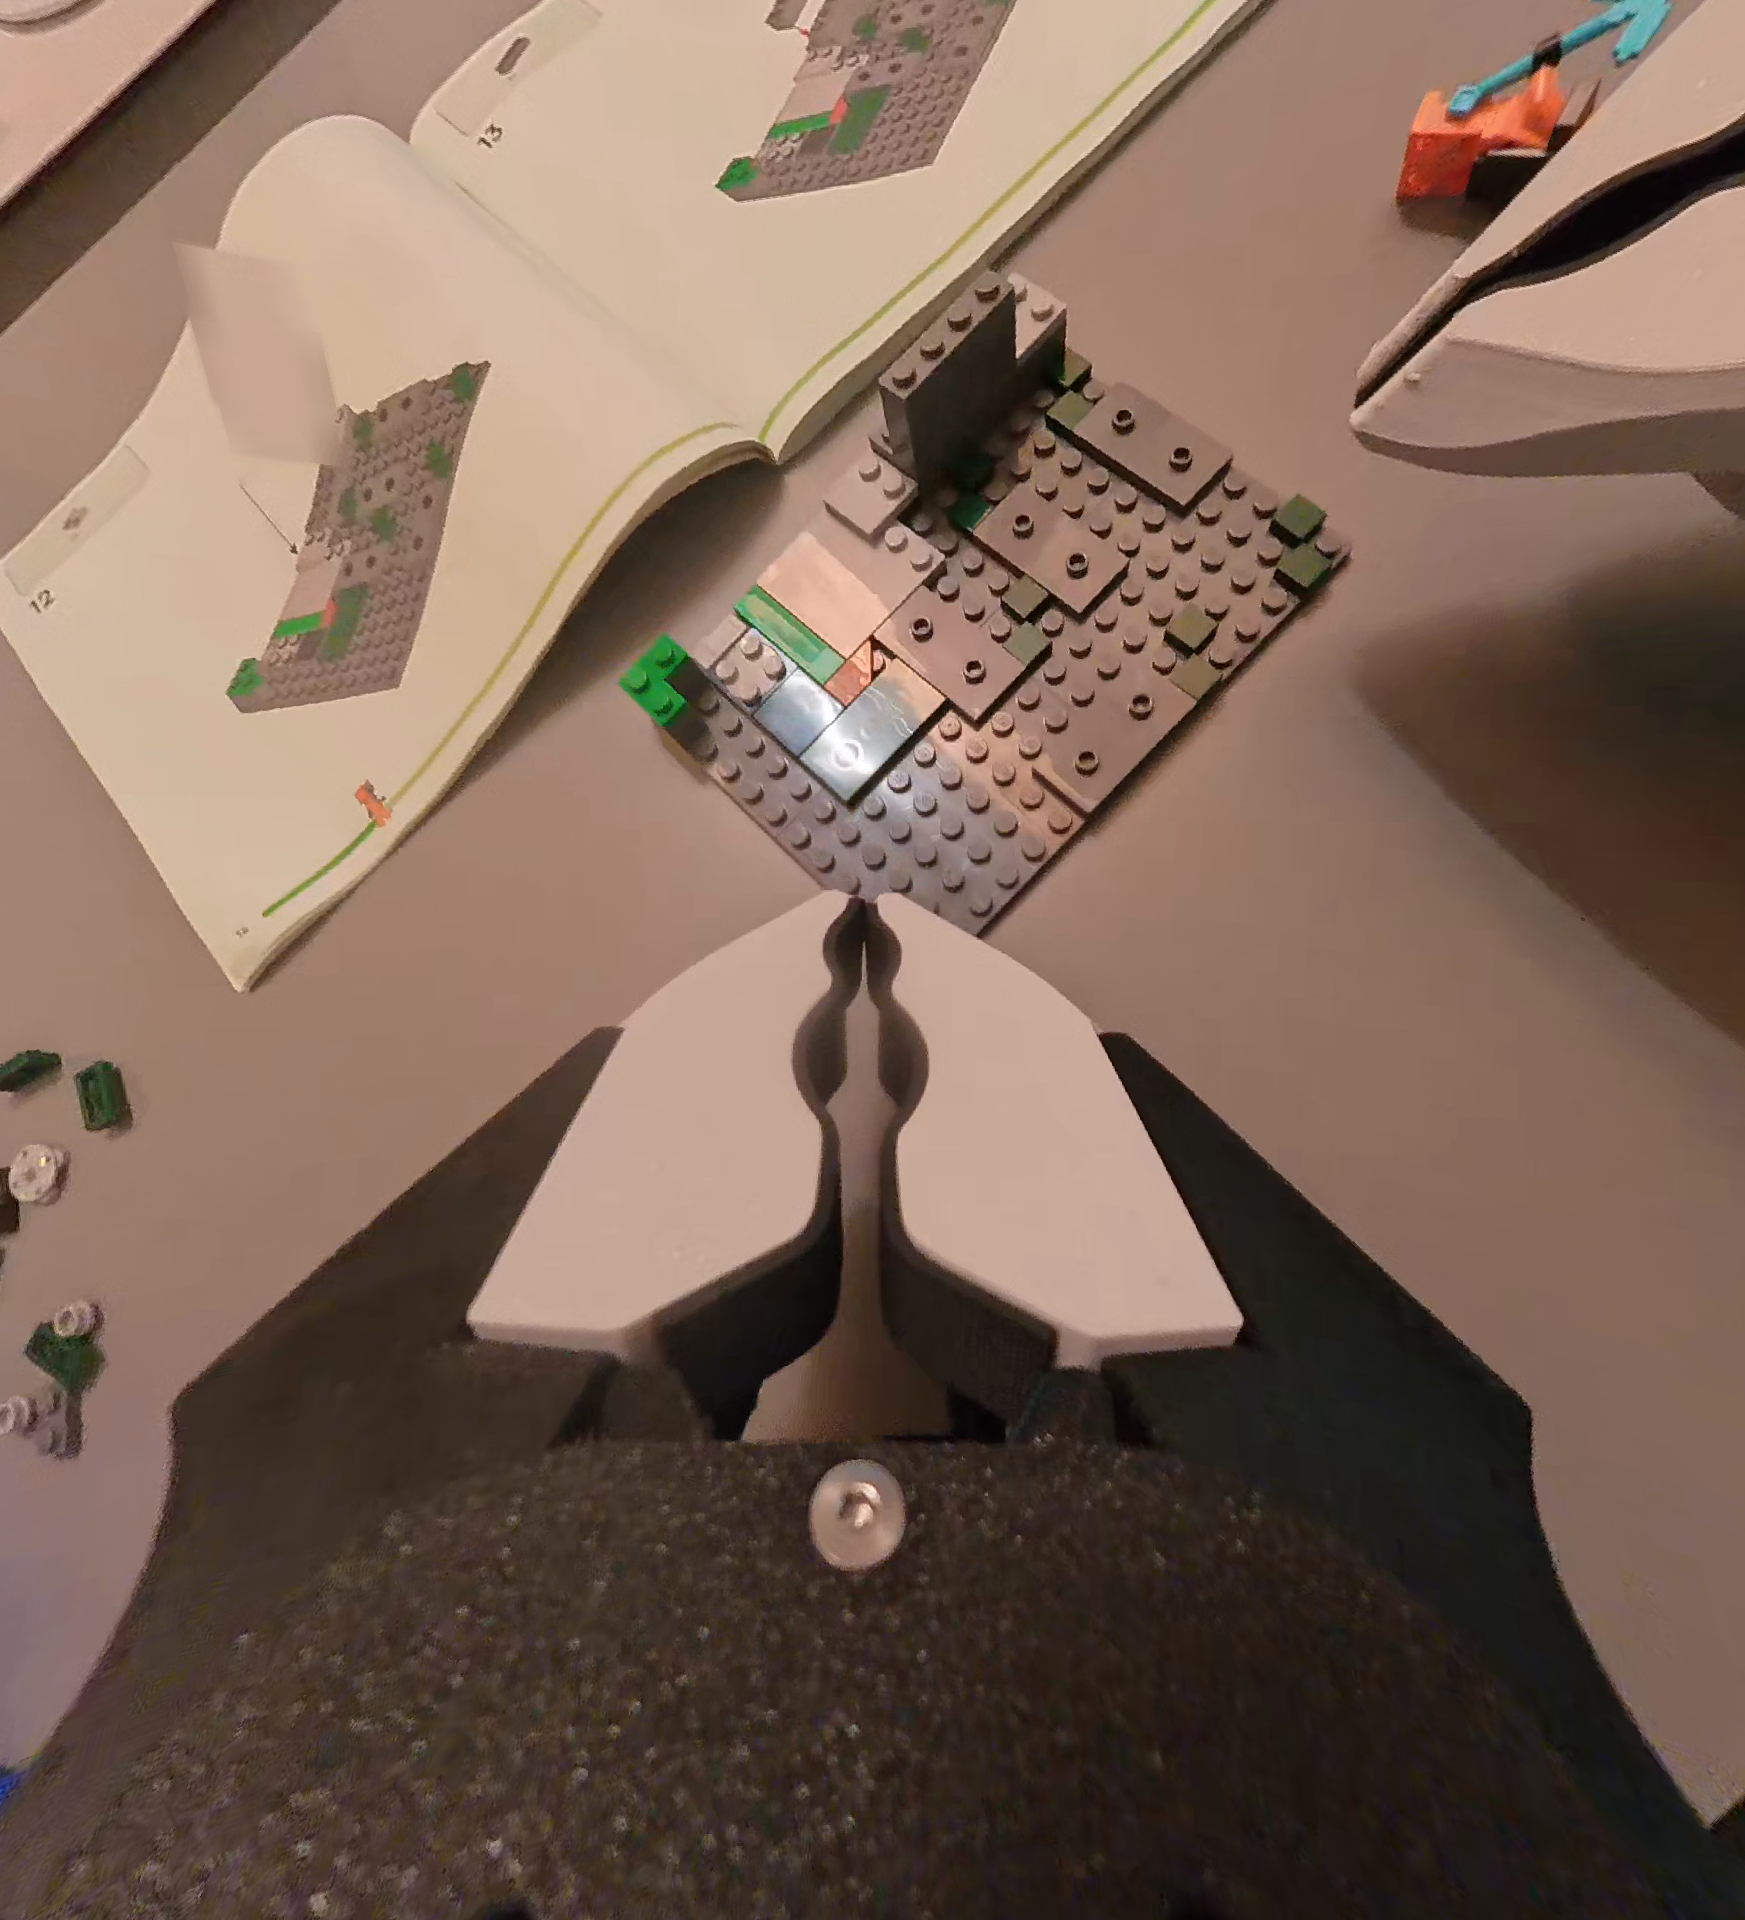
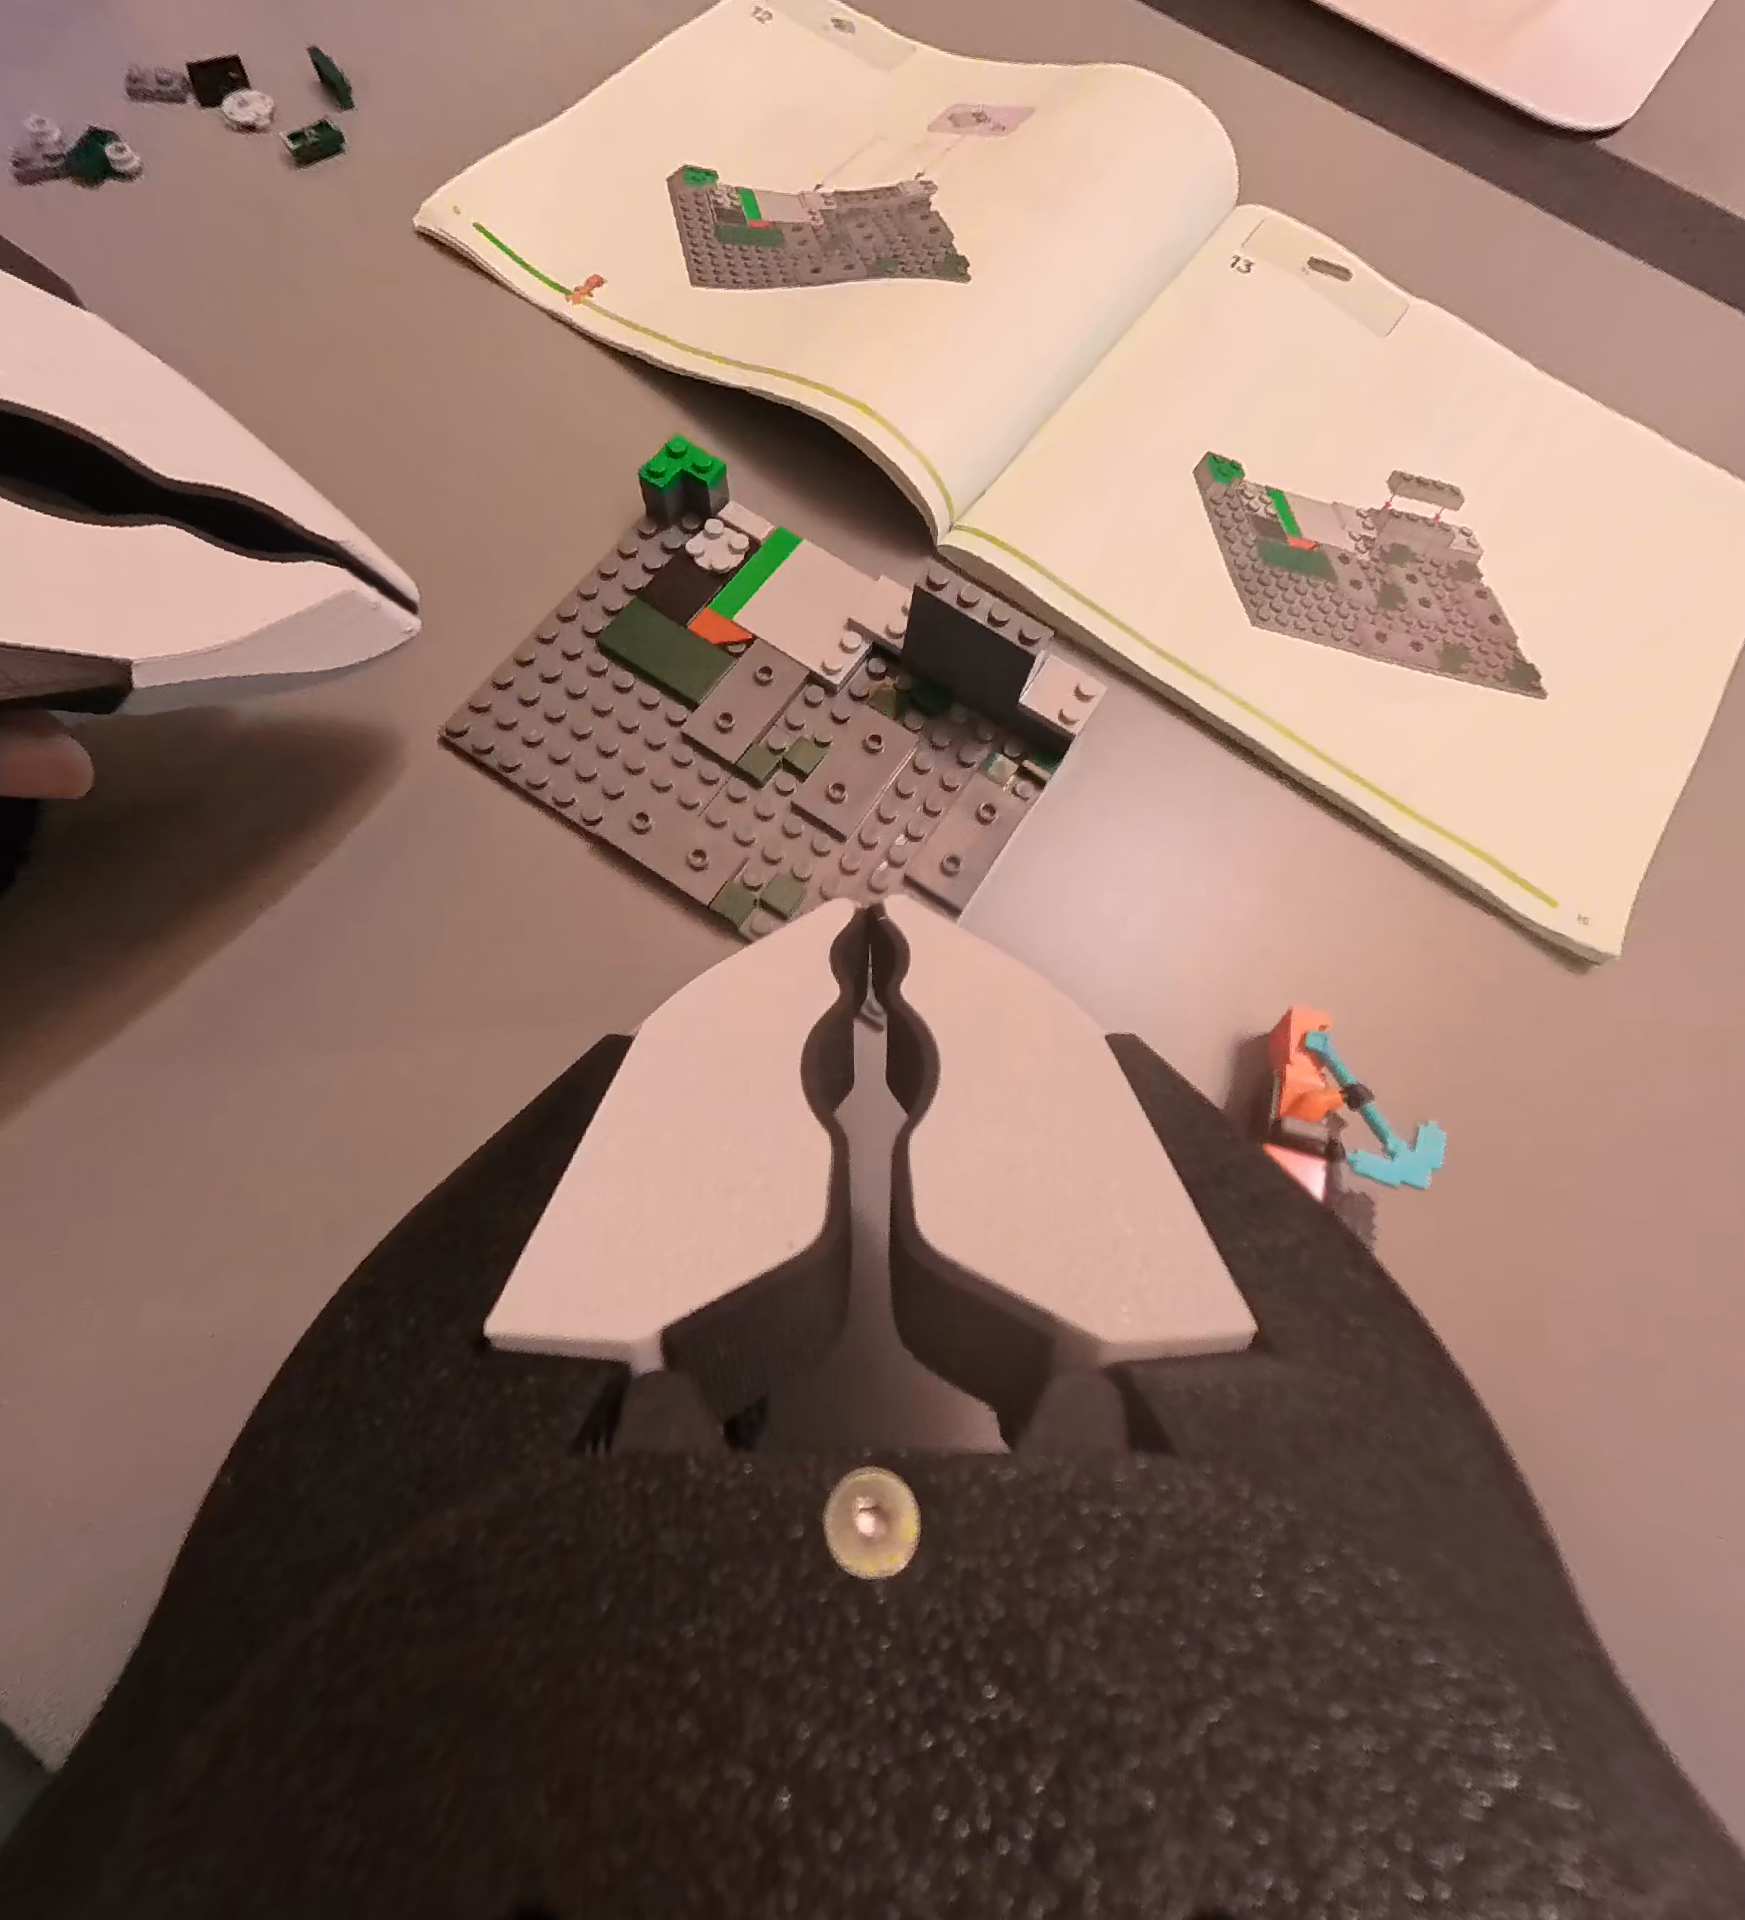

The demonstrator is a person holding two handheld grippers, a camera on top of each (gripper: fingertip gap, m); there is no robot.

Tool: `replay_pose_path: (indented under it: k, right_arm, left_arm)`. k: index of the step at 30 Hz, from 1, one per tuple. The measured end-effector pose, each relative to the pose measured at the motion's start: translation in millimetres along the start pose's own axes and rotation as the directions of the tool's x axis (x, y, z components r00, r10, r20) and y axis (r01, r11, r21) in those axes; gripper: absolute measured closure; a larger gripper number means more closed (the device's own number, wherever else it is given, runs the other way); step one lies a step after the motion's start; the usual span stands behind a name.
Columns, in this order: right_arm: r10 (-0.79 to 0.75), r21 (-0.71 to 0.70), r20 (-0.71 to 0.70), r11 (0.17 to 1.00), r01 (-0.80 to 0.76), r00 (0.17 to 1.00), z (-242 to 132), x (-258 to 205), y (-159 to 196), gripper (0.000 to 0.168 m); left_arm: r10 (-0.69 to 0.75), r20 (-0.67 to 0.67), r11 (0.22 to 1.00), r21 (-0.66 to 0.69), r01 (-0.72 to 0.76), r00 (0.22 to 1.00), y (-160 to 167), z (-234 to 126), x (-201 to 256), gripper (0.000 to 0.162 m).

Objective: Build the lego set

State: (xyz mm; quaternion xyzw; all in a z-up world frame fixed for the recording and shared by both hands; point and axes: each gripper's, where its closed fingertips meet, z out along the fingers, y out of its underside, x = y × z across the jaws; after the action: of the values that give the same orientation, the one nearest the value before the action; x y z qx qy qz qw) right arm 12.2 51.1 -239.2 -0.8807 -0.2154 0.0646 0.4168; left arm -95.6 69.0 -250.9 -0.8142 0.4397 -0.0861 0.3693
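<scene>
1. At the far left, a scatter of loose pieces lies well apart from the build: dark green slopes, a black tile, pale round plates and small grey plates. Judging by the open pages, the next part comes from here, so the piece should be matched to the page's picture first.

2. The instruction booklet lies open just beside the build, its spine nearly touching the back edge. It should stay flat and unbumped so the drawing can be checked.

3. The left gripper hovers at the near corner of the build, its tips pressed together with nothing between them. It needs to open before it reaches for a small part, then pinch that part by its sides so the studs stay free.

4. The lego build sits in the middle of the grey table: a grey studded baseplate carrying flat grey and dark green tiles, a bright green strip, a small orange piece, a green corner brick on a black post, and an upright dark grey wall at the back.

5. The right gripper is likewise closed and empty, at the opposite near edge. It could well brace the baseplate while a piece is pressed straight down.

6. At the far right lies an orange figure with a teal pickaxe.
</scene>
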Motion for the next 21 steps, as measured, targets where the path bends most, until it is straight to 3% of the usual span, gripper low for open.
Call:
replay_pose_path:
  k: [13, 21]
  right_arm:
    - [0.002, -0.011, 0.007, 1.000, -0.002, 1.000, 8.9, 8.2, -4.4, 0.168]
    - [0.042, 0.030, -0.051, 0.999, -0.040, 0.998, -13.8, 36.4, -4.8, 0.168]
  left_arm:
    - [-0.005, -0.007, 1.000, -0.015, 0.004, 1.000, -2.1, 7.6, -5.1, 0.162]
    - [0.057, -0.009, 0.998, 0.010, -0.057, 0.998, -23.2, 5.0, 8.0, 0.162]
